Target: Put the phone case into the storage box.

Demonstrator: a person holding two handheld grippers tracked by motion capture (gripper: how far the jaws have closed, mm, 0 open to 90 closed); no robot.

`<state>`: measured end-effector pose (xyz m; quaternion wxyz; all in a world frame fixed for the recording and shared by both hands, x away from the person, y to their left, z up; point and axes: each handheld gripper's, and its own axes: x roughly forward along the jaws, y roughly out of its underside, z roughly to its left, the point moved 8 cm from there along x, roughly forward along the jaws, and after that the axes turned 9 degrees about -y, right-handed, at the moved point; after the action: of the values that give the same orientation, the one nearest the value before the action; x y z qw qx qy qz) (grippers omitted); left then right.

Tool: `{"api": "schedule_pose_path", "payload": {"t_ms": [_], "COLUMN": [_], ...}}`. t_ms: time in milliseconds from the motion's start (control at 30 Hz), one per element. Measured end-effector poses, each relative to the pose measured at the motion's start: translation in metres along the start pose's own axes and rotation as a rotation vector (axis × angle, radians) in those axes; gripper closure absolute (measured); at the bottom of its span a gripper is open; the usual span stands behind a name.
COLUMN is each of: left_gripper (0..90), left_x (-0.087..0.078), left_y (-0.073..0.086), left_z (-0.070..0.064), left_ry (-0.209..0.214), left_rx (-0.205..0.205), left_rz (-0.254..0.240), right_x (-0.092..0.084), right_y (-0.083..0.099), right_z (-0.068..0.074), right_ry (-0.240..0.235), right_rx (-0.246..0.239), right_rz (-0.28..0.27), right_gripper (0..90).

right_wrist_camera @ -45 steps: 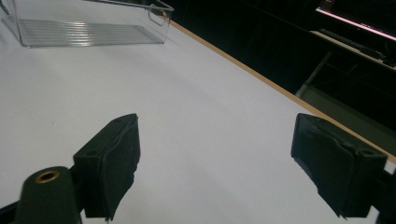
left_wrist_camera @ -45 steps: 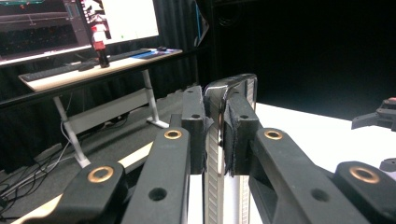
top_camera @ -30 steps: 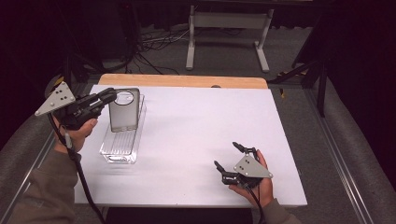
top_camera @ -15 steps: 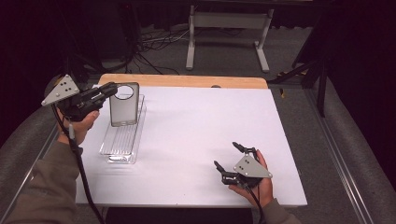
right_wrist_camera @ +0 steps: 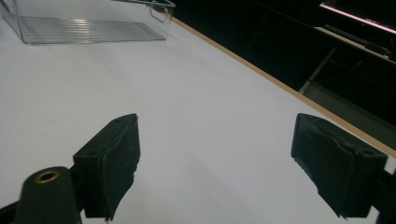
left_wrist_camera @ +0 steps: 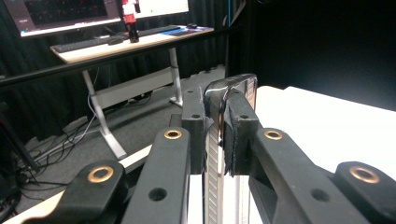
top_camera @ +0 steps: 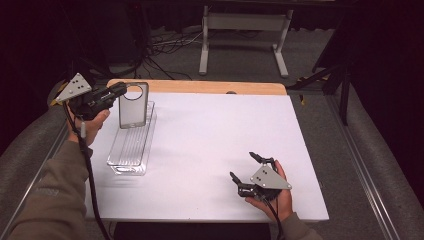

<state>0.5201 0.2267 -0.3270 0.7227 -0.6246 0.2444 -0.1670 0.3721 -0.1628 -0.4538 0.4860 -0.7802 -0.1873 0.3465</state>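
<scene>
The left gripper (top_camera: 116,93) is clamped on the left edge of a clear plastic lid (top_camera: 133,105), a flat panel with a round finger hole near its top. The lid stands upright on its short edge, long axis vertical, over the far end of a clear ribbed bin (top_camera: 131,146) at the far left of the worktop (top_camera: 210,150). The bin's long axis runs near-to-far, so the lid stands across it like a raised flap. From above I cannot tell whether the lid's lower edge rests on the bin's rim or hangs just clear of it.

In the left gripper view, the pads (left_wrist_camera: 238,130) pinch the thin lid (left_wrist_camera: 231,88) edge-on, and the jaws are nearly together with only the plastic between them.

The coming move, as I judge it, turns on this: the bin lies directly below and stretches toward the near side from the lid, so the lid must be tipped toward the near side until its long axis lines up with the bin's. The left hand (top_camera: 92,122) is the one placed for it, reaching in level from the left with the jaws pointing right.

The right gripper (top_camera: 247,172) rests well apart at the near right, jaws spread wide and holding nothing, with the right hand (top_camera: 272,195) under it. In the right gripper view, the bin (right_wrist_camera: 88,23) lies far off across bare worktop (right_wrist_camera: 201,107).
</scene>
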Motion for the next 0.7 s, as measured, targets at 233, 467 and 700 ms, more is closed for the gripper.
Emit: {"api": "schedule_pose_path", "payload": {"t_ms": [233, 467, 700], "left_gripper": [80.7, 80.7, 80.7], "left_x": [0.019, 0.033, 0.044], "left_y": [0.014, 0.026, 0.041], "left_z": [0.012, 0.018, 0.021], "left_ry": [0.0, 0.01, -0.004], "left_rx": [-0.007, -0.028, -0.051], "left_rz": [0.006, 0.009, 0.025], "right_x": [0.002, 0.003, 0.005], "right_y": [0.002, 0.003, 0.004], "right_z": [0.0, 0.002, 0.003], "right_ry": [-0.004, -0.005, -0.013], "right_rx": [0.003, -0.002, -0.007], "right_rz": [0.012, 0.02, 0.028], "right_gripper": [16.7, 16.7, 16.7]}}
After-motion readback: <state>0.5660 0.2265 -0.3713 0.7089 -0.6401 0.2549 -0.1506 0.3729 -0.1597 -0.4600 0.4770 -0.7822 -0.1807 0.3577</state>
